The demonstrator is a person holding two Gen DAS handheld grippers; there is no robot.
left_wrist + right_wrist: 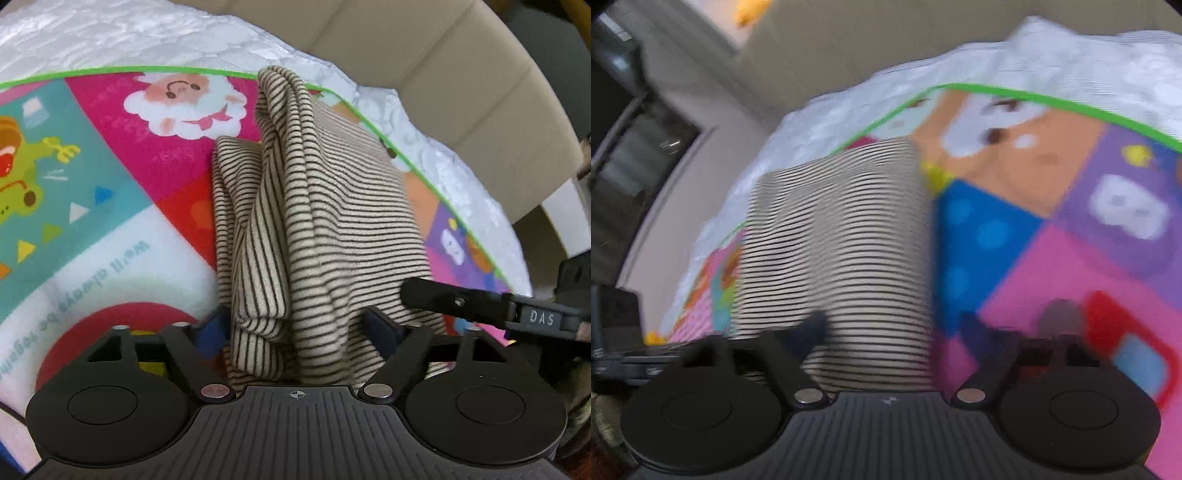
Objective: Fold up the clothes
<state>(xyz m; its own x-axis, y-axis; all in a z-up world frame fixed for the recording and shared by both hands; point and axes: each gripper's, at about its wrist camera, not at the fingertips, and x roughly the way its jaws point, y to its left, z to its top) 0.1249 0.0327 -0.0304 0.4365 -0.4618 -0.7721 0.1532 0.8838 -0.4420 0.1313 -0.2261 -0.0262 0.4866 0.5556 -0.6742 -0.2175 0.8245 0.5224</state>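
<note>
Beige-and-black striped knit, that's the garment (pixel 317 221) here, and it's lying on a loud cartoon play mat (pixel 110 192) with a green border. In the left wrist view its long axis is running straight away from the camera, near end down by the fingers, far end bunching up into a tall fold at the mat's green edge. Stripes on the flat right part are going crosswise, while the rumpled left flap's stripes are running more lengthwise.

Around it: the mat is sitting on a white quilted bed cover (pixel 110 33), and a tan padded headboard (pixel 424 48) is standing behind that. Nothing is lying on top of the garment, apart from the other tool poking in.

The left gripper (pixel 299 325) is sitting with its fingers spread wide, and the near end of the cloth is lying loosely bunched between them, not pinched as far as I can see. One black finger (pixel 443 295) of the other tool is coming in from the right and touching the cloth's near right edge.

The right wrist view is blurry. The right gripper (pixel 897 332) is also looking spread wide, with the garment (pixel 834 258) stretching away under and between its fingers, left finger (pixel 809 332) over the stripes, right one over pink mat (pixel 1052 266). Can't tell whether it's gripping anything.
</note>
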